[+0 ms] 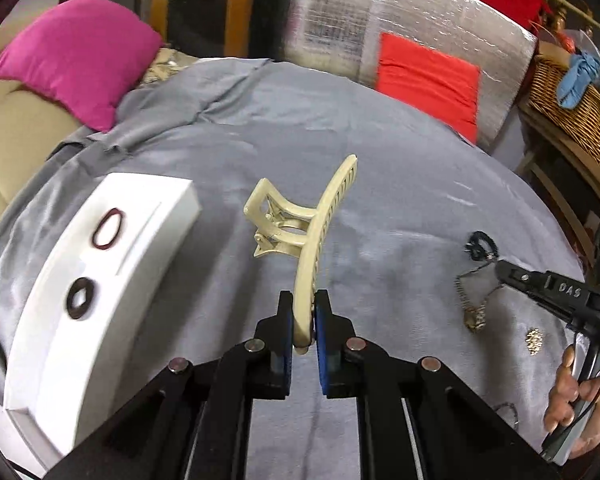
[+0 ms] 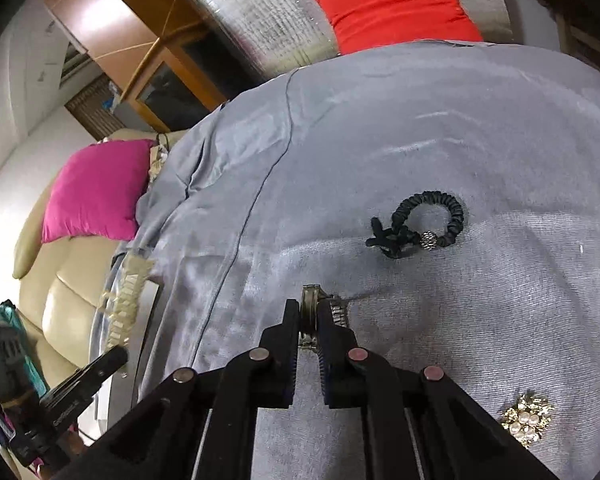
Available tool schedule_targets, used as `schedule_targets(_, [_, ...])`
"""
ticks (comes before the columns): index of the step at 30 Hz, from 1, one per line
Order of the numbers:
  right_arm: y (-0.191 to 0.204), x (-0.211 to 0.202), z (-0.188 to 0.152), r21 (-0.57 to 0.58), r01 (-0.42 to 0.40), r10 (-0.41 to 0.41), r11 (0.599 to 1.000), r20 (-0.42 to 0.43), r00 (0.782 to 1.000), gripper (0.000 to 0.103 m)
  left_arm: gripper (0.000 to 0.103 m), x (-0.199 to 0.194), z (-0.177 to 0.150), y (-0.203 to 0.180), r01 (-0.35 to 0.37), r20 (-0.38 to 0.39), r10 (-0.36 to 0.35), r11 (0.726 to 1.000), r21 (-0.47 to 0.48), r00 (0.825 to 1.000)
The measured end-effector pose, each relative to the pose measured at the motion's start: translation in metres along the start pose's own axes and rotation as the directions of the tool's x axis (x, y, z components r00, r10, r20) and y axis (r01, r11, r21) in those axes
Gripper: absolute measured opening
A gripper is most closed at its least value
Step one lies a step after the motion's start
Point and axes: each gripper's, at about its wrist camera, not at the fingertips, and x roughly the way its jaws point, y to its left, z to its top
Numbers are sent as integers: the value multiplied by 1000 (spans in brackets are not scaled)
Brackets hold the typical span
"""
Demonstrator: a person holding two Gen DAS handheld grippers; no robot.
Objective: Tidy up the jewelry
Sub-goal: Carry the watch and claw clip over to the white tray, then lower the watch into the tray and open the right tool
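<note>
My left gripper (image 1: pixel 305 312) is shut on a cream hair claw clip (image 1: pixel 300 228) and holds it above the grey cloth, right of a white tray (image 1: pixel 148 216) with a dark red hair tie (image 1: pixel 109 229) and a dark brown ring (image 1: pixel 81 298) on it. My right gripper (image 2: pixel 309 316) is shut on a small watch (image 2: pixel 310 312) with a metal band. It also shows at the right of the left wrist view (image 1: pixel 500 270). A black scrunchie (image 2: pixel 424 224) lies just beyond it. A pearl brooch (image 2: pixel 526 424) lies at the lower right.
A grey cloth (image 1: pixel 380 152) covers the table. A pink cushion (image 1: pixel 76 60) and beige sofa (image 1: pixel 8 152) are on the left. A red cushion (image 1: pixel 428 76) leans on a silver wrapped block behind. A wicker basket (image 1: pixel 572 116) stands at the right.
</note>
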Motion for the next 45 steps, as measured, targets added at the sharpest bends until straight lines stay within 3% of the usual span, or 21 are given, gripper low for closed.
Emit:
schedule_targets(7, [19,-17,0,-28,-50,51,998,40,998,7,10,-28,-6,43,-89,52,92,994,-64,994])
schedule_targets(10, [26,-16,-1,-73,35,-33,997,24,999,7,10,-36,-9,60,-155,76,163,983,-98,984])
schedule_targets(12, [16,-12,-1,-29,31,-30,999,9,999,10,10,-37,-13,71,-169,67,178,978,-122,982])
schedule_targets(13, [10,-6,0,-4,44,-44,999,-26,999,15,10,-37,-14,76,-168,59,177,977,-133,983])
schedule_targets(15, [2,6,0,10,53,-52,999,-63,997,53,10,-37,-15,82,-173,49,183,974,-148,982])
schedule_targets(17, [1,15,-1,3,65,-65,998,-64,996,70,10,-38,-16,86,-184,47,194,969,-165,980])
schedule_targets(22, [30,36,-4,-142,109,-116,984,-43,992,70,10,-37,-14,93,-187,53,201,964,-190,978])
schedule_targets(25, [39,54,-3,-198,189,-199,962,-33,979,58,10,-38,-14,98,-191,51,204,961,-198,978])
schedule_targets(27, [35,72,-2,-211,253,-271,944,-62,961,18,10,-41,-14,103,-197,52,212,958,-208,976])
schedule_targets(28, [31,76,-3,-203,283,-301,937,-61,952,14,10,-42,-14,106,-203,50,219,955,-216,974])
schedule_targets(34, [31,38,-2,-156,260,-258,953,37,965,11,10,-58,-27,137,-251,4,263,926,-283,965])
schedule_targets(41, [78,-18,0,-166,127,-107,978,126,986,9,10,-82,-57,178,-325,-52,329,876,-356,943])
schedule_targets(45, [111,-25,-5,-194,78,-54,978,127,990,9,10,-84,-77,200,-308,-111,288,861,-405,951])
